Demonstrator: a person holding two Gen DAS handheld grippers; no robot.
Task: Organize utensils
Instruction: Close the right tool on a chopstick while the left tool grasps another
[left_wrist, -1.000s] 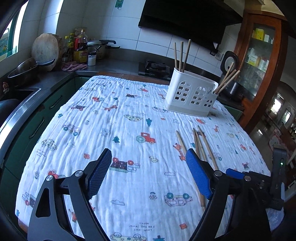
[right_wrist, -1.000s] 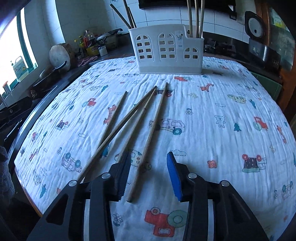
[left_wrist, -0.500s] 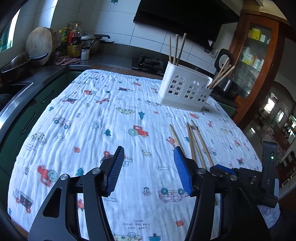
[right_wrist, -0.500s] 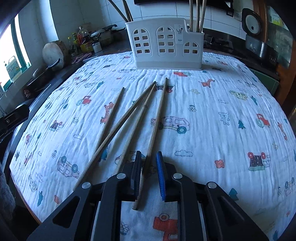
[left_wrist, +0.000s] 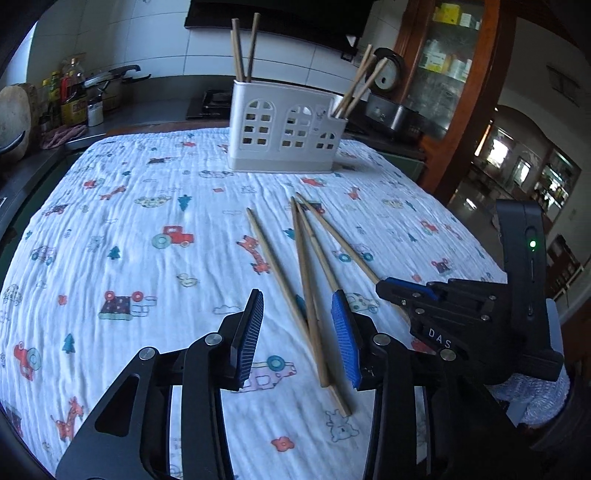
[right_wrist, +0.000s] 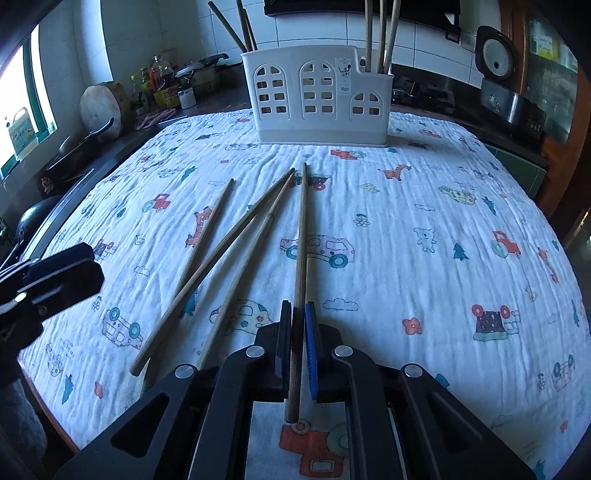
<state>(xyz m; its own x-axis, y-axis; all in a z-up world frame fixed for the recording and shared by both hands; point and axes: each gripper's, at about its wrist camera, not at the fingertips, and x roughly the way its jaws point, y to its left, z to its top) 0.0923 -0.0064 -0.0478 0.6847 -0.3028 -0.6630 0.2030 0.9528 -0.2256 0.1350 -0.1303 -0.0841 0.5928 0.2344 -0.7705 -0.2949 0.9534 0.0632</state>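
Note:
Several wooden chopsticks lie on the printed tablecloth (right_wrist: 424, 192). My right gripper (right_wrist: 298, 314) is shut on one chopstick (right_wrist: 301, 236) near its thick end; the stick points toward the white utensil holder (right_wrist: 317, 103). Three loose chopsticks (right_wrist: 240, 236) lie to its left. My left gripper (left_wrist: 297, 321) is open, its jaws straddling the near ends of loose chopsticks (left_wrist: 306, 269). The holder (left_wrist: 284, 133) has chopsticks standing in both end compartments. The right gripper also shows in the left wrist view (left_wrist: 402, 291).
A kitchen counter with bottles (left_wrist: 70, 99), a pot and a cutting board runs along the left. A rice cooker (right_wrist: 513, 99) stands at the back right. A wooden cabinet (left_wrist: 454, 74) is on the right. The table edge lies close below both grippers.
My right gripper has closed on the rightmost chopstick. My left gripper has moved right over the loose chopsticks and its jaws have narrowed.

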